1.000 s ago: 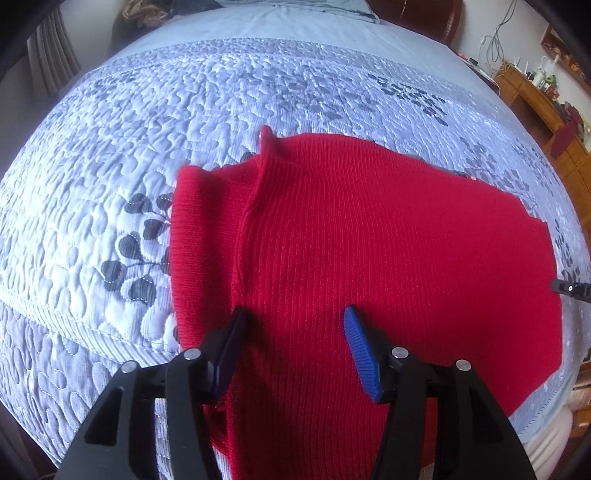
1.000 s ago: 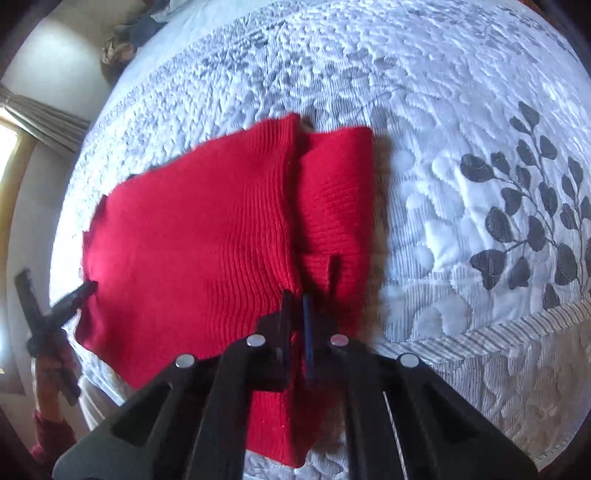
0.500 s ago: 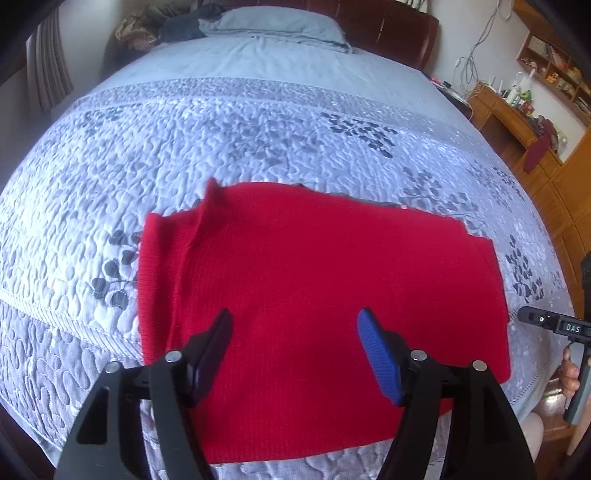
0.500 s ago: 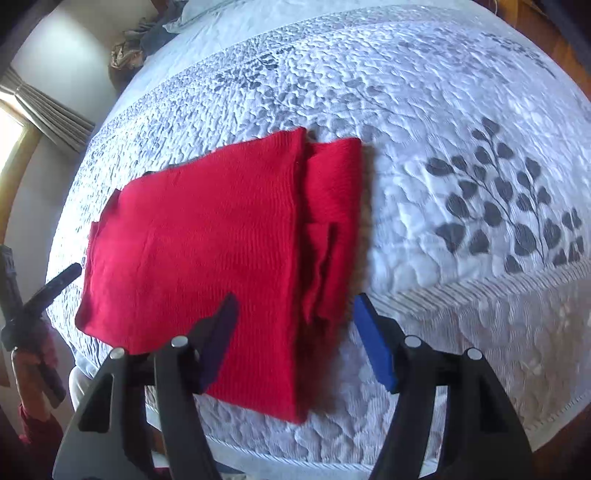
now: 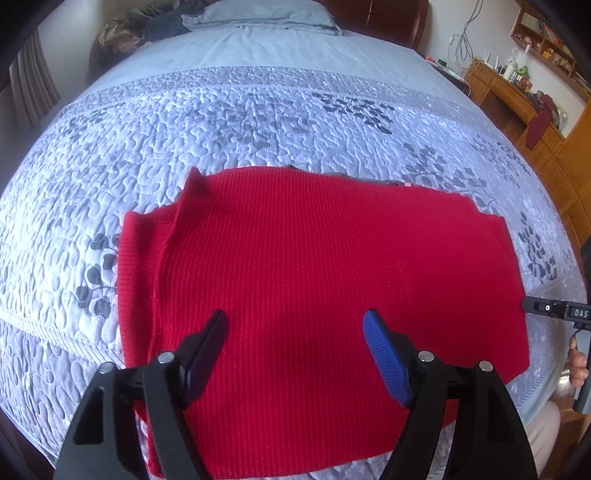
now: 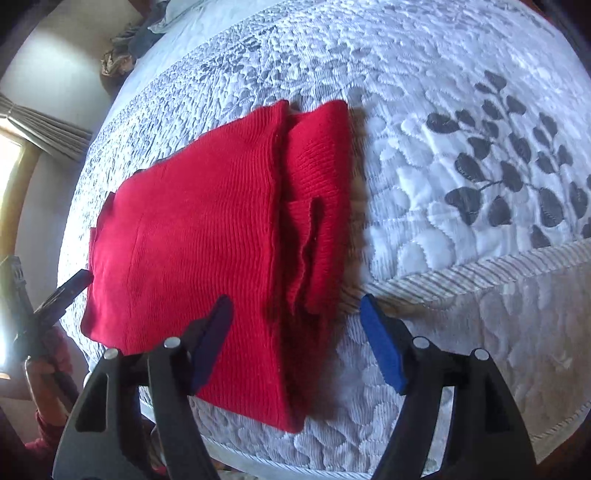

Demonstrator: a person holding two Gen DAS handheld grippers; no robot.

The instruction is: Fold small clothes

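A red ribbed knit garment (image 5: 314,280) lies flat and folded on the quilted bedspread (image 5: 207,122), with a narrower folded part along its left side. My left gripper (image 5: 295,350) is open and empty, held above the garment's near edge. In the right wrist view the garment (image 6: 199,236) lies left of centre, its folded strip on the right. My right gripper (image 6: 295,339) is open and empty above the garment's near right corner. The left gripper's tip (image 6: 70,288) shows at the far left, the right gripper's tip (image 5: 554,308) at the far right.
The bedspread is pale with grey leaf prints (image 6: 509,173) and a corded border (image 6: 480,273) near the bed's edge. A pillow (image 5: 266,14) and bundled clothes (image 5: 140,26) lie at the headboard. A wooden desk (image 5: 517,92) stands right of the bed.
My right gripper has opened, let go of the garment's folded edge and pulled back. My left gripper has stayed open and drawn back and up, so more of the bed shows.
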